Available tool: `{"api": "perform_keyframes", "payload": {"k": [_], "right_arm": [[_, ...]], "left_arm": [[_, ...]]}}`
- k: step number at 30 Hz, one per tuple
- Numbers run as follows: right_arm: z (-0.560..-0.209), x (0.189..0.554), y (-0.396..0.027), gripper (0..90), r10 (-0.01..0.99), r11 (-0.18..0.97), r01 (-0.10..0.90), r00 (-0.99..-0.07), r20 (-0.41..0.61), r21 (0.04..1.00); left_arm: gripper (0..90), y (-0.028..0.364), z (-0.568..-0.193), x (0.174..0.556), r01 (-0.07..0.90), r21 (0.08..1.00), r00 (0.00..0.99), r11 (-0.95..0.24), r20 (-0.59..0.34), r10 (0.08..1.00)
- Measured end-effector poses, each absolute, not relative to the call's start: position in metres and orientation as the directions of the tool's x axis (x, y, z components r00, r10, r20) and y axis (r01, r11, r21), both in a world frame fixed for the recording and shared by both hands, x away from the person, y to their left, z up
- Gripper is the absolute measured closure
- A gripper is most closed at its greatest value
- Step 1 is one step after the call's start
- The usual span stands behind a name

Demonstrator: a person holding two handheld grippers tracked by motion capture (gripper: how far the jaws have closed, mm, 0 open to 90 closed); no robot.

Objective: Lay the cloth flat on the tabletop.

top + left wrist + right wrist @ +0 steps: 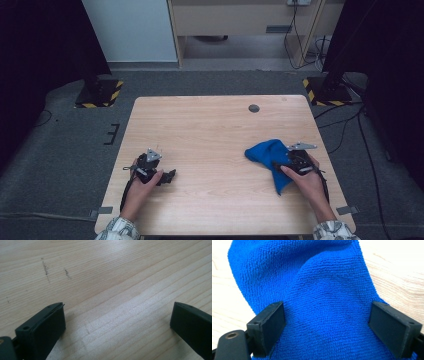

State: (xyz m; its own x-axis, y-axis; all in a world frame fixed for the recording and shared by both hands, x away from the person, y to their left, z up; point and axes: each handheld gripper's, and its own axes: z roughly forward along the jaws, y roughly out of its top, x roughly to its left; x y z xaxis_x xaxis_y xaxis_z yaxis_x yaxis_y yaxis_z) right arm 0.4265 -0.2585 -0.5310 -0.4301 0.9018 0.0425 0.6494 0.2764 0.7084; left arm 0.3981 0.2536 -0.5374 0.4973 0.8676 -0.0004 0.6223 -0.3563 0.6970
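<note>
A blue microfibre cloth (pixel 270 156) lies bunched on the wooden table (pixel 215 130) at the right, with a narrow tail running toward the front edge. My right gripper (pixel 280 167) is on top of it. In the right gripper view the cloth (pixel 324 290) spreads under and between the wide-apart jaws of that gripper (pixel 328 323), and the pads do not press it. My left gripper (pixel 169 176) rests low at the table's front left. Its jaws (pixel 117 322) stand wide apart over bare wood.
A small dark round cap (pixel 254 108) sits in the table top near the far edge. Faint dark scuff marks (pixel 46 268) streak the wood ahead of the left gripper. Stand bases with yellow-black tape (pixel 100 93) sit on the floor beyond the table.
</note>
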Motion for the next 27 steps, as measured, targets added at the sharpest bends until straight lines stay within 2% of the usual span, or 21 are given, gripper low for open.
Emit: {"api": "perform_keyframes", "payload": {"k": [5, 10, 13, 17, 27], "right_arm": [[-0.531, 0.424, -0.258, 23.8, 0.895, 0.293, 0.641, -0.445, 0.033, 0.709], [-0.530, 0.421, -0.259, 55.8, 0.870, 0.303, 0.616, -0.491, 0.053, 0.727], [-0.529, 0.421, -0.259, 67.2, 0.863, 0.276, 0.617, -0.496, 0.093, 0.737], [-0.521, 0.419, -0.261, 70.6, 0.857, 0.233, 0.596, -0.499, 0.127, 0.769], [-0.494, 0.411, -0.247, 71.1, 0.837, 0.202, 0.515, -0.533, 0.126, 0.833]], "left_arm": [[0.0, 0.254, -0.537, 0.398, 0.622, 0.697, 0.497, -0.356, 0.000, 0.868], [0.0, 0.254, -0.537, 0.398, 0.622, 0.697, 0.497, -0.356, 0.000, 0.868], [0.0, 0.254, -0.537, 0.398, 0.622, 0.697, 0.497, -0.356, 0.000, 0.868], [0.0, 0.254, -0.537, 0.398, 0.622, 0.697, 0.497, -0.356, -0.001, 0.868], [0.0, 0.254, -0.537, 0.398, 0.622, 0.697, 0.497, -0.356, -0.001, 0.868]]}}
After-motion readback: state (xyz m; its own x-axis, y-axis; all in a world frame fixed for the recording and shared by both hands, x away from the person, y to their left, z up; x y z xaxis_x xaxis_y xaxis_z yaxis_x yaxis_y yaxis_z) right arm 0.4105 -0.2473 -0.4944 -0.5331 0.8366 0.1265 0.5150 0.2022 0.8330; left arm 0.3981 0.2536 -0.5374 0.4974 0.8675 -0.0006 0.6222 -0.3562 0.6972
